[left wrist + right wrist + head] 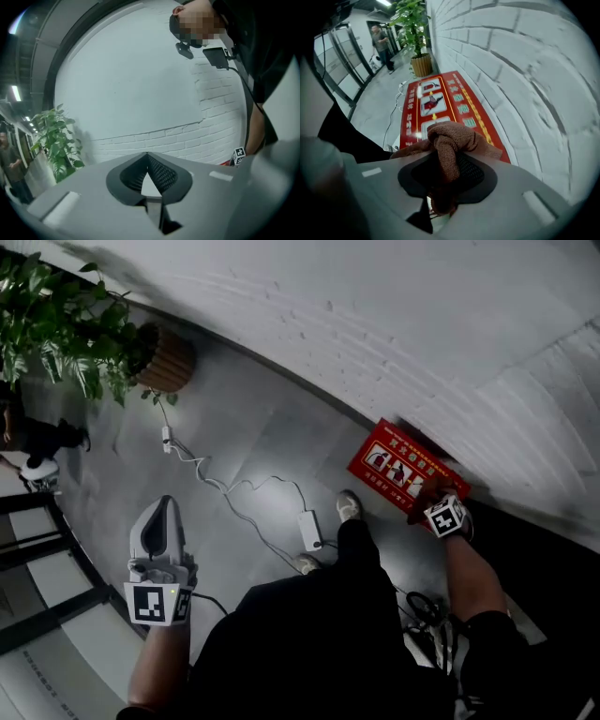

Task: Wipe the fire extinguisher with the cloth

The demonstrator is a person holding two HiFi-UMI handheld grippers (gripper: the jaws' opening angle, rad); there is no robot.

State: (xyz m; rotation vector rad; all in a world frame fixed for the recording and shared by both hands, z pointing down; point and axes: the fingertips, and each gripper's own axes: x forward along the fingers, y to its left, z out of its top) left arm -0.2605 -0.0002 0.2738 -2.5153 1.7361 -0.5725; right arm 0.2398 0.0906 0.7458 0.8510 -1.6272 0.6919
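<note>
Your right gripper (446,164) clenched on bunched brown cloth (454,138), poised over red extinguisher box (398,465) on floor against brick wall (511,56); extinguisher itself unseen. Left gripper (148,161) pinched closed, empty. Risks: fold slips from pads once you drag; you snag floor cable (234,498) by your feet.

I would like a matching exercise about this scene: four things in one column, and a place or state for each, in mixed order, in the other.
1. cloth
2. red box
3. potted plant
4. left gripper

A. shut, nothing in it
B. printed with pictograms, below the cloth
C. clamped in the right gripper
D. green leaves, woven pot

Pairs: 1-C, 2-B, 3-D, 4-A
</note>
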